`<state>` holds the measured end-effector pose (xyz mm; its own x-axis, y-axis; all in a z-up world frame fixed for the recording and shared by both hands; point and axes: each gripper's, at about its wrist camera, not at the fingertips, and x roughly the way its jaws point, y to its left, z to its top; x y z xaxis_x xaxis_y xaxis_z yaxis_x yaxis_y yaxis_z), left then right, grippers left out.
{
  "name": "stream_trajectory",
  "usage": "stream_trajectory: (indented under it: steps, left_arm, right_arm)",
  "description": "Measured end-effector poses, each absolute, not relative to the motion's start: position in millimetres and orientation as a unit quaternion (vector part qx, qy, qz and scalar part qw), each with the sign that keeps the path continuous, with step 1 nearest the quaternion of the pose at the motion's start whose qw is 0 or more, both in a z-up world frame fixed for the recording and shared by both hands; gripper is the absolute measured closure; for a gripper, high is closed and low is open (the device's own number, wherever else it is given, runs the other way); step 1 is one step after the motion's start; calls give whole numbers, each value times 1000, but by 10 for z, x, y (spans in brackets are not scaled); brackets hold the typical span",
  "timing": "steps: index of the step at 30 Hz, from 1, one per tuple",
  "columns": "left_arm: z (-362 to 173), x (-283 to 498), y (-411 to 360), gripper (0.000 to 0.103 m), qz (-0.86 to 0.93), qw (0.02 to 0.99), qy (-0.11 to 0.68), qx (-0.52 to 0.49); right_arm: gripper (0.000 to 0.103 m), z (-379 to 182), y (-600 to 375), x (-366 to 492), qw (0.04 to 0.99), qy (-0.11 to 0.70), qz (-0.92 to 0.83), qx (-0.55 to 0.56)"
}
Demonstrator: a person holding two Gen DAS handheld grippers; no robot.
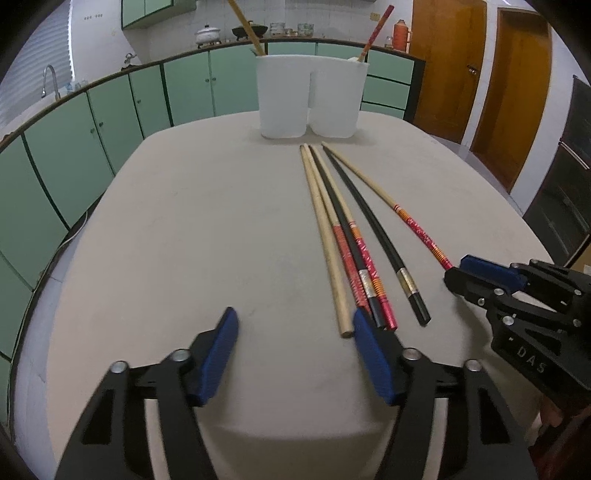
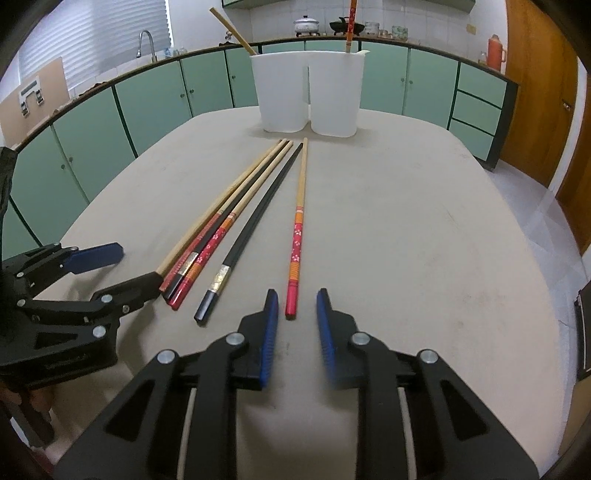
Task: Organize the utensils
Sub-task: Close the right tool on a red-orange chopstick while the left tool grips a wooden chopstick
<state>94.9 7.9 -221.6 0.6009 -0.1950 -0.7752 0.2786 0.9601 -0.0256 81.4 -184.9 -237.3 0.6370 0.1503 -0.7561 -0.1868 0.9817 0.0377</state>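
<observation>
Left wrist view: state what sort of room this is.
Most likely a home kitchen: green cabinets under a counter, a sink tap, and cooking pots along the back wall.

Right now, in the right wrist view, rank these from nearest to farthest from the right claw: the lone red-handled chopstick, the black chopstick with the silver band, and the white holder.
1. Lone red-handled chopstick: its red end sits just ahead of the right claw, in line with the gap.
2. Black chopstick with the silver band: just left of it.
3. White holder: far end of the table.
</observation>
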Motion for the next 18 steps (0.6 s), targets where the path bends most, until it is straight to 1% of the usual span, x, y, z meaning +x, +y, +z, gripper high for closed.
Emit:
stream_trajectory:
  steps: [1, 3, 4, 6, 9, 18]
  left_arm:
    - [-2212, 955, 73, 50, -133, 894, 424, 48]
    - [-2204, 956, 58, 66, -135, 896, 422, 45]
    - [-2203, 956, 51, 70, -138, 896, 421, 42]
    - [-2205, 952, 30, 85, -143, 896, 419, 39]
    - [-2206, 939, 8, 96, -149, 896, 416, 37]
    - [-2095, 947, 69, 96, -152, 898, 413, 26]
  right_arm:
    - [88, -2372, -1853, 813, 905, 415, 93, -20]
    - [94, -2369, -1874, 815, 906, 414, 92, -13]
    - [96, -2367, -1881, 822, 906, 414, 91, -10]
    - [97, -2363, -1897, 828, 905, 415, 90, -4]
    - [98, -2353, -1903, 821, 905, 416, 91, 3]
    - [98, -2233, -1950, 789, 907, 411, 95, 6]
